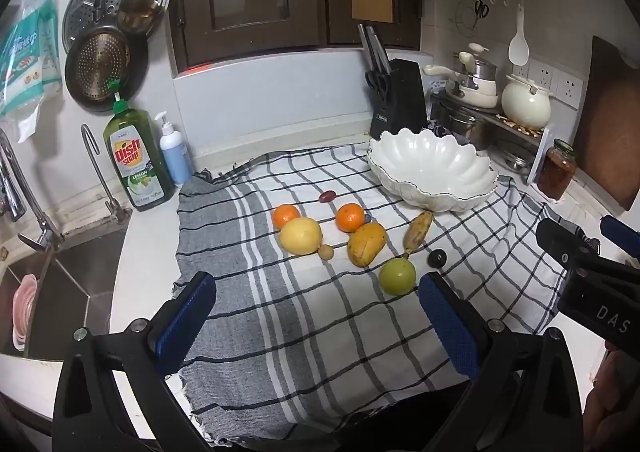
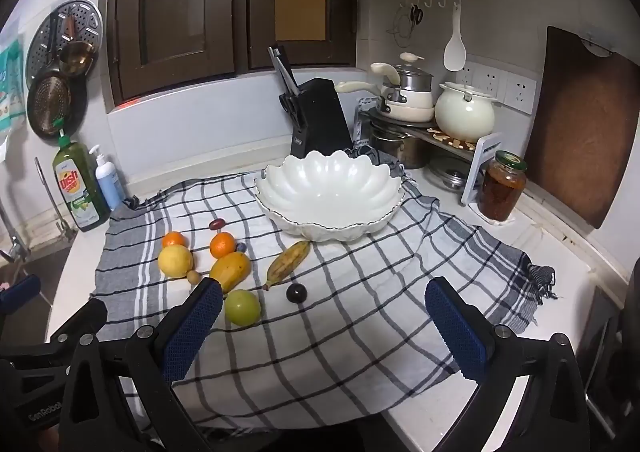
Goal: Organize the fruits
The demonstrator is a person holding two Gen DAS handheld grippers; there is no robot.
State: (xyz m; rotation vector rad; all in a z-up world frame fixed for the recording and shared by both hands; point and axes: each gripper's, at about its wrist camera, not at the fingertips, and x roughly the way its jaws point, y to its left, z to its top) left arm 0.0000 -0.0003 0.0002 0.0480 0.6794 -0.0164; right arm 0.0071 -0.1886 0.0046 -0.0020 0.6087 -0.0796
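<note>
Several fruits lie on a checked cloth (image 1: 304, 324): two oranges (image 1: 350, 217), a yellow lemon (image 1: 300, 235), a mango (image 1: 366, 244), a small banana (image 1: 418, 231), a green round fruit (image 1: 397, 276), a dark plum (image 1: 437, 258) and a red grape (image 1: 327, 196). Behind them on the right an empty white scalloped bowl (image 1: 432, 169) stands on the cloth. My left gripper (image 1: 316, 308) is open, hovering short of the fruits. My right gripper (image 2: 324, 312) is open too, its left finger (image 2: 192, 328) just in front of the green fruit (image 2: 242, 307) and the mango (image 2: 231, 270). The bowl (image 2: 328, 191) lies straight ahead.
A sink (image 1: 52, 292) with taps lies at the left, with a dish soap bottle (image 1: 134, 159) and a pump bottle (image 1: 174, 155) beside it. A knife block (image 1: 398, 99), a pot rack (image 2: 424, 123), a jar (image 2: 502, 191) and a leaning board (image 2: 580, 123) line the back and right.
</note>
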